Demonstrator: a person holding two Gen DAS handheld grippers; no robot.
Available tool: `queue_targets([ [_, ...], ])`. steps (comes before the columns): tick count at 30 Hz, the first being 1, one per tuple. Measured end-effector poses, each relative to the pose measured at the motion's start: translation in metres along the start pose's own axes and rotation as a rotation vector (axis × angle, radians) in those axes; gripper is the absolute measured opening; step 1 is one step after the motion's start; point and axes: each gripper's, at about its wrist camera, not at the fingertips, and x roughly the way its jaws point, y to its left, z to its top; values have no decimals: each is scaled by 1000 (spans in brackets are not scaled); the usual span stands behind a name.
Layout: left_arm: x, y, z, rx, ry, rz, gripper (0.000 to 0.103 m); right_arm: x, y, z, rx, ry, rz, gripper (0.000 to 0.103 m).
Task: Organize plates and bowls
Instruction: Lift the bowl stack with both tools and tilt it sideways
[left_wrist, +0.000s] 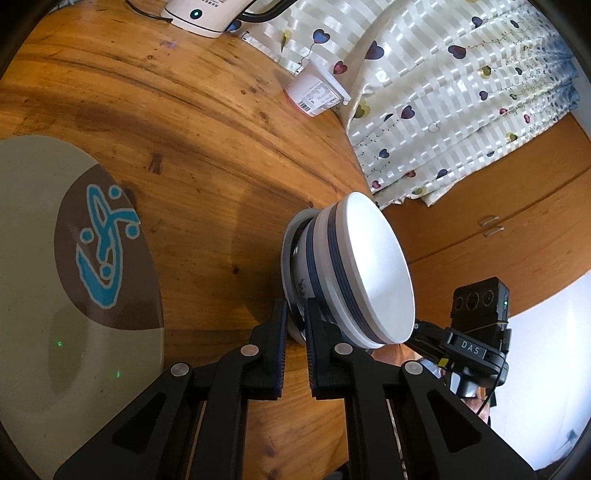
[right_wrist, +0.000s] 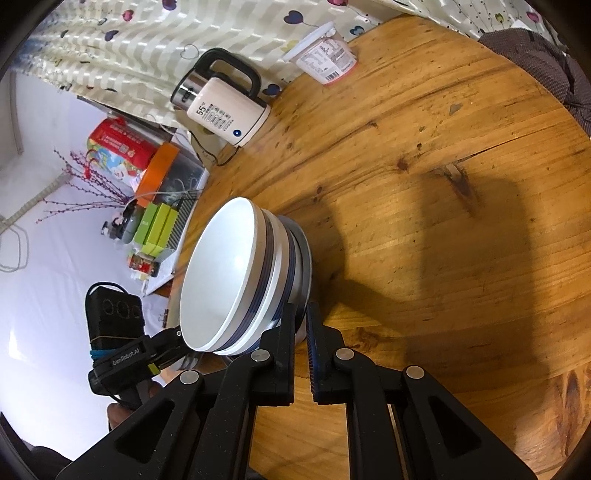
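Bowls (left_wrist: 347, 273), nested in a blue-banded white stack, are sitting on the wooden bench (left_wrist: 207, 155), their rim being pinched on opposite sides by both grippers' jaws.

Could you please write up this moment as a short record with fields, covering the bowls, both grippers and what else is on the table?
bowls: stack of white bowls with dark blue bands, above the wooden table
left hand-held gripper: shut on the stack's lower rim
right hand-held gripper: shut on the opposite side of that rim
plate: large beige plate with a blue fish motif, flat on the table
other items: electric kettle, yogurt tub
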Motion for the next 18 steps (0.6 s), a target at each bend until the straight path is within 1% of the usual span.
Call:
queue_targets([
  [10, 2, -5, -1, 19, -6, 16, 9, -1, 2, 0, -6, -4, -14, 8],
  [18, 1, -8, -1, 27, -11, 13, 9, -1, 3, 0, -9, -5, -16, 7],
])
